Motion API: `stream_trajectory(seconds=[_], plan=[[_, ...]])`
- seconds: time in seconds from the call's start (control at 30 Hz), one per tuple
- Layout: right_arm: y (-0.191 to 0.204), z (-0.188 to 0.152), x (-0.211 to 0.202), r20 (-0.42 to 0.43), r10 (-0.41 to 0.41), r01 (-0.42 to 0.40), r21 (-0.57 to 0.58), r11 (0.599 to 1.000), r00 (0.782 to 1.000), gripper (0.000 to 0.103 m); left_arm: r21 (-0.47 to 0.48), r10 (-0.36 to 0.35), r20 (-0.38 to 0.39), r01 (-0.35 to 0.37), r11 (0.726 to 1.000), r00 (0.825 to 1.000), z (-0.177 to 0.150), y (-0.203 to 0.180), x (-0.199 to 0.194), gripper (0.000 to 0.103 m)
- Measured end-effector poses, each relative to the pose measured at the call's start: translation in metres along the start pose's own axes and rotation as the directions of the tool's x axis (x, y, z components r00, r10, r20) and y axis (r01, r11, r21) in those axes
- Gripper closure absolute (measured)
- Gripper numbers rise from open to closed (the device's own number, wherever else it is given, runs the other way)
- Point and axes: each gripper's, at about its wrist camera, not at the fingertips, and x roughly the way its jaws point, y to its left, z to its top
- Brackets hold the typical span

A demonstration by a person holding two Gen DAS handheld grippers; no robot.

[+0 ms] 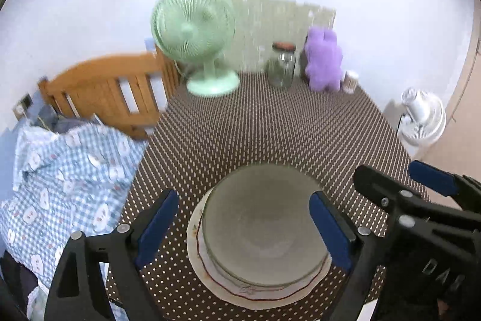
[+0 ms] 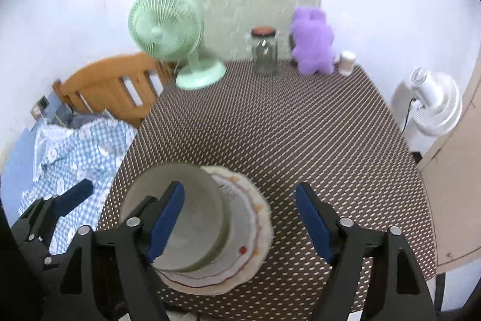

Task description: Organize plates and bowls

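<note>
A grey-green bowl [image 1: 264, 230] sits nested on a white plate [image 1: 258, 295] with a red line and flowers at its rim, on the brown dotted tablecloth [image 1: 255, 134]. My left gripper [image 1: 245, 227] hovers above the bowl, open, with its blue pads on either side and nothing pressed. In the right wrist view the bowl [image 2: 195, 200] and plate [image 2: 255, 218] lie lower left. My right gripper [image 2: 240, 218] stands open over the plate's right part, holding nothing. Each gripper shows in the other's view: the right gripper [image 1: 390, 170] and a left finger [image 2: 75, 196].
At the table's far edge stand a green fan [image 1: 195, 29], a glass jar [image 1: 281, 65], a purple plush toy [image 1: 323, 59] and a small white pot [image 1: 350, 80]. A wooden bed rail [image 1: 120, 86] and blue checked bedding [image 1: 66, 176] border the left. A white fan [image 1: 424, 119] stands on the right.
</note>
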Motion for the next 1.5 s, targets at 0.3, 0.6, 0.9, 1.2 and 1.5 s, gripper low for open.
stream_trajectory(seconds=[0.3, 0.6, 0.9, 1.2, 1.5], plan=[[-0.049, -0.025, -0.057, 0.141, -0.033, 0.034, -0.004, 0.999, 0.989, 0.014, -0.023, 0.043, 0.101, -0.041, 0.999, 0.994, -0.024, -0.031, -0.041, 0.005], [-0.089, -0.076, -0.079, 0.225, -0.119, 0.115, 0.028, 0.993, 0.967, 0.012, -0.031, 0.054, 0.163, -0.049, 0.998, 0.985, -0.059, -0.042, -0.057, 0.002], [-0.098, -0.127, -0.091, 0.264, -0.122, 0.121, 0.02, 0.992, 0.957, 0.012, -0.035, 0.037, 0.184, -0.031, 0.999, 0.982, -0.093, -0.051, -0.064, 0.002], [-0.097, -0.143, -0.091, 0.293, -0.131, 0.132, 0.016, 0.991, 0.947, 0.011, -0.056, 0.035, 0.222, -0.024, 0.998, 0.974, -0.106, -0.052, -0.067, 0.002], [-0.097, -0.143, -0.091, 0.304, -0.134, 0.14, 0.005, 0.99, 0.943, 0.011, -0.072, 0.028, 0.229, -0.012, 0.997, 0.973, -0.105, -0.052, -0.067, 0.002]])
